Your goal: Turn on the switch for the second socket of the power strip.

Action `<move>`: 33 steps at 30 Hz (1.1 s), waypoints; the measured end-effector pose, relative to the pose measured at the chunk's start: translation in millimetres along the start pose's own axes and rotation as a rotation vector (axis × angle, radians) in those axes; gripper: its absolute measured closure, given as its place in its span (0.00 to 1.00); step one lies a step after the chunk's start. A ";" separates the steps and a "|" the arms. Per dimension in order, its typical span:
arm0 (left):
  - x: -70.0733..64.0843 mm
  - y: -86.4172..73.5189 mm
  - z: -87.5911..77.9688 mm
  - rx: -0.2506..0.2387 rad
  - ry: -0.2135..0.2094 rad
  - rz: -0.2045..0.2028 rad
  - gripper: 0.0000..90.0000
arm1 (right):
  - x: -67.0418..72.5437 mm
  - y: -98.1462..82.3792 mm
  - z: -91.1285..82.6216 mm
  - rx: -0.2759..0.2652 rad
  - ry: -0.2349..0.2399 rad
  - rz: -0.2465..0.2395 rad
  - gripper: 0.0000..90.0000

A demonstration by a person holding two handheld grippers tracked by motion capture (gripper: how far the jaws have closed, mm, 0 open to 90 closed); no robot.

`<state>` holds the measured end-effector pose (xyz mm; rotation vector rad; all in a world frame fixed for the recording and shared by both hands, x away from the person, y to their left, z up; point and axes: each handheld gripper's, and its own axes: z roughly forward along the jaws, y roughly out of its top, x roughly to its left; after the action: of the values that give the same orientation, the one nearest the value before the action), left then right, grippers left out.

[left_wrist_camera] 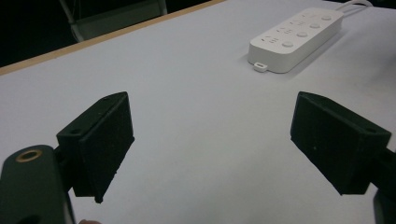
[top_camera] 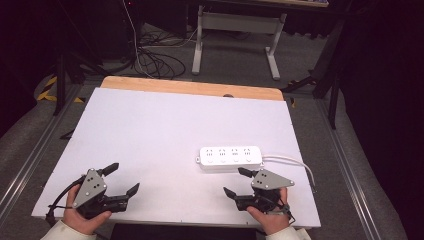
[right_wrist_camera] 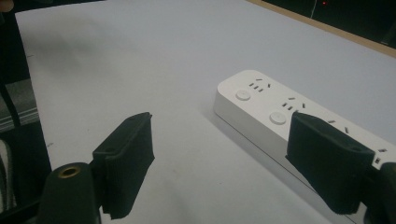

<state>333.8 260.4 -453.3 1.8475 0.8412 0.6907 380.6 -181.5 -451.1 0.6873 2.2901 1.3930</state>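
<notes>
At the near left corner of the white counter (top_camera: 150,130), a hand holds the left gripper (top_camera: 124,179) low over the bare surface; its jaws stand wide apart with nothing between them. Right of centre lies a white power strip (top_camera: 231,158), flat, its long side running across the counter, with four sets of sockets and round buttons on top. Its white cable (top_camera: 292,162) leaves the right end and curves toward the counter's right edge. Just in front of the strip, near its right half, another hand holds the right gripper (top_camera: 236,182). Its jaws are also spread wide and hold nothing; the farther jaw reaches close to the strip's near side.
</notes>
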 end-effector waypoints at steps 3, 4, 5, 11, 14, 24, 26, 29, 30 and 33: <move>-0.2 0.1 -0.1 -0.001 0.002 0.000 0.15 | 0.4 0.0 0.1 0.001 -0.001 -0.002 0.26; -0.3 0.2 -0.2 -0.002 0.002 0.000 0.15 | 0.6 0.0 0.3 0.000 0.000 -0.002 0.26; -0.3 0.2 -0.2 -0.003 0.003 0.002 0.15 | 0.7 0.1 0.3 0.001 0.000 -0.004 0.26; -0.1 0.1 -0.6 0.000 0.010 -0.002 0.15 | 0.7 0.2 0.9 0.003 -0.012 -0.004 0.26; -0.2 0.1 -0.6 -0.002 0.013 0.002 0.15 | 0.8 0.3 0.6 0.004 -0.014 -0.007 0.26; 0.0 -0.1 -0.3 0.002 0.015 0.003 0.15 | 1.1 2.1 -0.1 0.004 -0.022 -0.017 0.26; 0.1 -0.2 -0.1 0.003 0.015 0.001 0.15 | 1.4 2.9 -0.4 0.009 -0.026 -0.019 0.27; -0.1 -0.3 -0.1 0.002 0.019 0.000 0.15 | 1.2 5.5 -0.6 0.012 -0.035 -0.020 0.28; -0.1 -0.3 -0.1 0.002 0.019 0.000 0.15 | 0.5 7.0 -0.9 0.014 -0.033 -0.018 0.28; 0.1 -0.3 0.1 0.003 0.021 0.001 0.15 | -0.5 10.7 -1.5 0.019 -0.032 -0.014 0.30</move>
<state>333.8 260.6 -453.6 1.8460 0.8559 0.7109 382.5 -178.7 -440.8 0.6926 2.2822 1.3460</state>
